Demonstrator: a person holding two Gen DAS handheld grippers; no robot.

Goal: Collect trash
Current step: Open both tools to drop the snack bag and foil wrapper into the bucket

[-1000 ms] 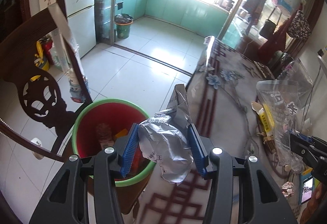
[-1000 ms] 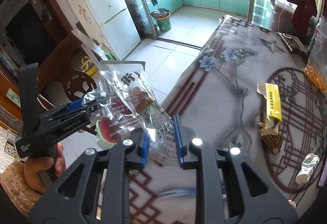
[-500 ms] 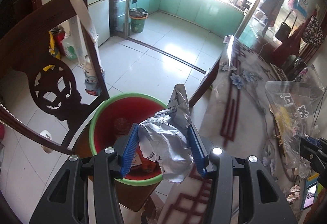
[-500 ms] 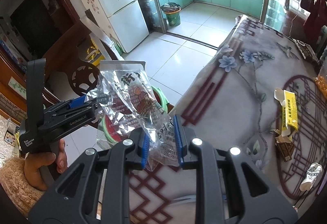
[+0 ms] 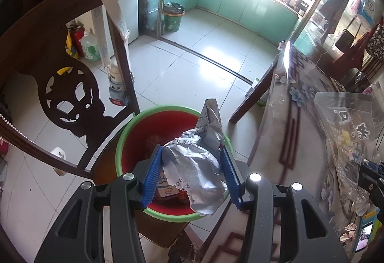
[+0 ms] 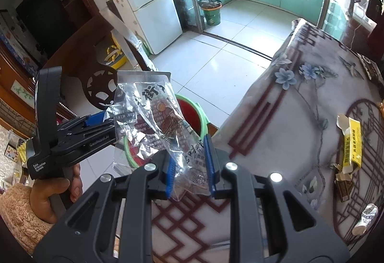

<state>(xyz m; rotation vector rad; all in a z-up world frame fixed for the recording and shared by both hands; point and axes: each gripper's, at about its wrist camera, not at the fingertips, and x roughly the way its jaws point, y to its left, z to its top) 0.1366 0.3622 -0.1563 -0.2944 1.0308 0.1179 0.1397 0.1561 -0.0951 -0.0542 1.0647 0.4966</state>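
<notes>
The crumpled foil wrapper (image 5: 192, 167) hangs over the mouth of the red bin (image 5: 168, 213), clamped between the pads of the left gripper (image 5: 192, 177) — not yet let go. Some rubbish already lies inside the bin. The right gripper (image 6: 190, 167) pinches a clear snack bag (image 6: 153, 116) at its lower end, held over the table's edge beside the bin. Left on the table (image 6: 276, 119): a yellow box (image 6: 351, 143), a brown scrap (image 6: 343, 187) and a small white tube (image 6: 366, 219). So, by my reckoning, two drops are near — the clearing is unfinished.

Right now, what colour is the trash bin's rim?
Green rim, red inside; clearest in the left wrist view.
</notes>
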